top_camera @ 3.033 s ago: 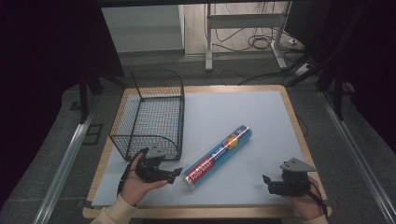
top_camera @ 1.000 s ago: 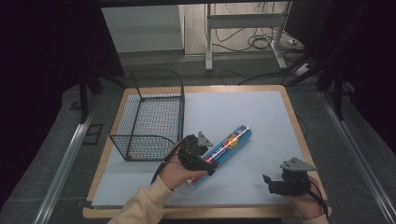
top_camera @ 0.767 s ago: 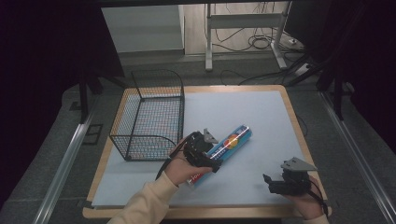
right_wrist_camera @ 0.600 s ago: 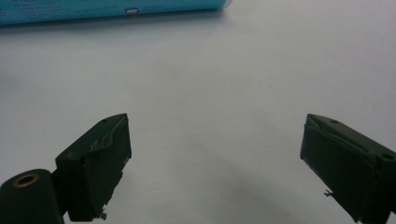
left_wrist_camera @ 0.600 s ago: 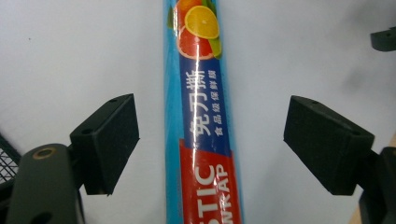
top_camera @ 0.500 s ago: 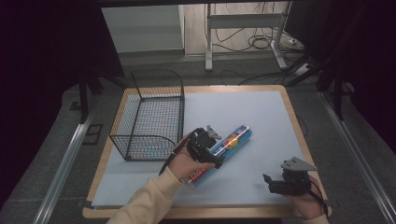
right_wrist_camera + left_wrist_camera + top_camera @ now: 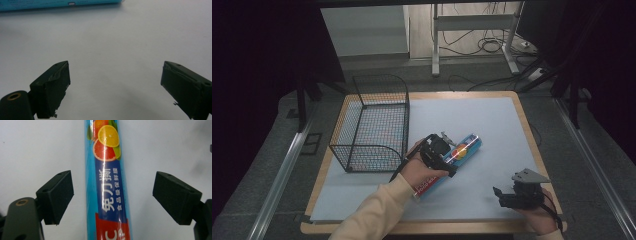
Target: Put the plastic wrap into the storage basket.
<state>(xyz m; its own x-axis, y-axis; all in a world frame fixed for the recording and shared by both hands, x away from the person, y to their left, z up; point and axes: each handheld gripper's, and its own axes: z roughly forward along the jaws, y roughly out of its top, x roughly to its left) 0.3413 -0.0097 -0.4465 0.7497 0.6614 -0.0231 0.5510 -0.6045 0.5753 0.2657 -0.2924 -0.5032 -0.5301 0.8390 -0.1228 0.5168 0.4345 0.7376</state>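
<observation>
A long blue cling-film roll point(image 7: 466, 148) with fruit pictures and a red end lies slantwise on the pale blue mat point(image 7: 472, 112). My left gripper point(image 7: 451, 157) hovers over its middle, pointing down. In the left gripper view the roll point(image 7: 107, 182) runs straight up between the two pads point(image 7: 56, 195), with a clear gap on each side. Those jaws have just been opening and stand open astride the roll without touching it. My right gripper point(image 7: 499, 196) rests near the front right edge, open, with only bare mat between its fingers point(image 7: 51, 87).
A black wire basket point(image 7: 377, 80) stands at the left of the mat, close to the left hand. The wooden table edge point(image 7: 532, 145) frames the mat. Behind the table are a desk frame and cables on the floor.
The left hand has travelled from the front left of the table up and right along the roll, and now sits over its middle. The right hand has kept still.
</observation>
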